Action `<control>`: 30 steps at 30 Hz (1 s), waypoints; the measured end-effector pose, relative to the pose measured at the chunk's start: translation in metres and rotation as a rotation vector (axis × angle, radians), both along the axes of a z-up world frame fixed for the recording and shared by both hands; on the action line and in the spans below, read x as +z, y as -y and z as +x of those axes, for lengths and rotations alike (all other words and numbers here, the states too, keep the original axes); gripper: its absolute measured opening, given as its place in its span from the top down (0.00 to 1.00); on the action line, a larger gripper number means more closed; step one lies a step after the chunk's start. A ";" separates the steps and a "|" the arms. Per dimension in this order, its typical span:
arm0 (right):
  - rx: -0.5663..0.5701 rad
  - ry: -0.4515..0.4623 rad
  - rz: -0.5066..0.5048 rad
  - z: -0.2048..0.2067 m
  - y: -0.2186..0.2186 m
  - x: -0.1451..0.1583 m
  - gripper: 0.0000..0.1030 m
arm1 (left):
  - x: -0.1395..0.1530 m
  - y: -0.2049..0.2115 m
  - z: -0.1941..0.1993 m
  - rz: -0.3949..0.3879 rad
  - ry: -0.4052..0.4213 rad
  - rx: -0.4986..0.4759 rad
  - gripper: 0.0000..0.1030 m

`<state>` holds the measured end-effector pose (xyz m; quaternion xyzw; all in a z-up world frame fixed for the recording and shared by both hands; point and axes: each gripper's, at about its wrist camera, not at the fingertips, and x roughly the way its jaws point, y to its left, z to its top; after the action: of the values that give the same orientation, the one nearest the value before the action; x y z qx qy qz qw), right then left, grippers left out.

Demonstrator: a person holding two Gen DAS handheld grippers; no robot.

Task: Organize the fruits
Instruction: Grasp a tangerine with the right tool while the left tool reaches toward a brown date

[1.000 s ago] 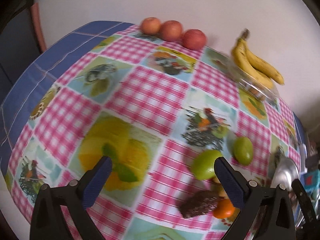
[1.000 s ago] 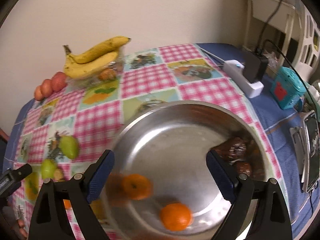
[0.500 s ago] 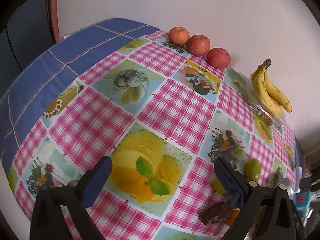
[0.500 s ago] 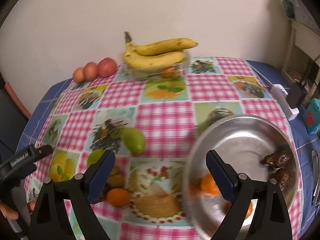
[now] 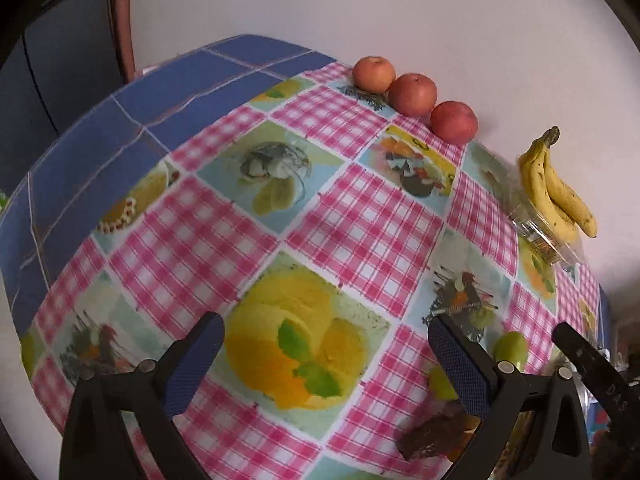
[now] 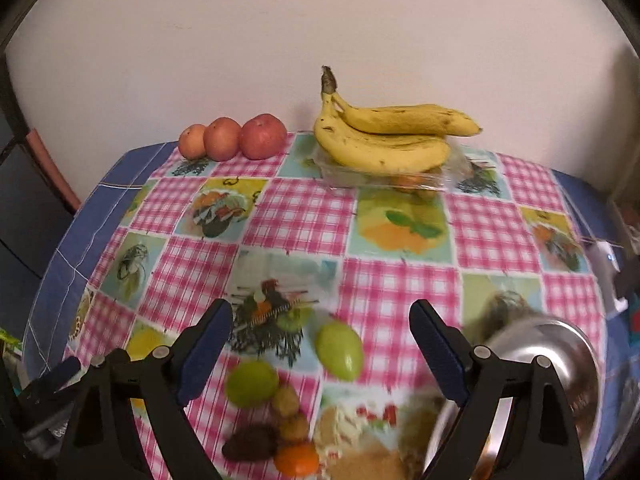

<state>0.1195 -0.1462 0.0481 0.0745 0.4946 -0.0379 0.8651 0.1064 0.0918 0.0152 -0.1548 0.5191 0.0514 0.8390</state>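
Between the spread, empty jaws of the right gripper (image 6: pixel 320 344), at about six o'clock on the tablecloth (image 6: pixel 304 216), lies a loose cluster: two green fruits (image 6: pixel 339 350), one orange (image 6: pixel 296 459), one dark brown fruit (image 6: pixel 251 443) and two small brownish ones, blurred. They look light, smooth and likely to roll, so pinch each across its widest middle, gently. At twelve o'clock sit three apples (image 6: pixel 262 136) and two bananas (image 6: pixel 380 144) on a clear tray. A steel bowl (image 6: pixel 560 360) sits at four o'clock. Likewise agape and empty, the left gripper (image 5: pixel 326 360) hovers over bare cloth.
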 end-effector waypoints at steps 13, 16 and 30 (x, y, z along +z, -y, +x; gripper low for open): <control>-0.081 -0.088 0.114 -0.075 0.011 0.004 0.35 | 0.001 0.017 -0.035 -0.065 -0.043 -0.116 0.00; -0.067 -0.081 0.110 -0.074 0.006 0.011 0.35 | -0.009 0.021 -0.030 -0.003 -0.046 -0.129 0.00; 0.025 -0.162 0.087 -0.048 0.001 -0.025 0.46 | -0.026 0.042 -0.016 -0.100 -0.126 -0.187 0.06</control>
<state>0.0710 -0.1474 0.0230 0.1028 0.5650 -0.0116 0.8186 0.0908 0.0501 -0.0110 -0.1439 0.5850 -0.0433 0.7970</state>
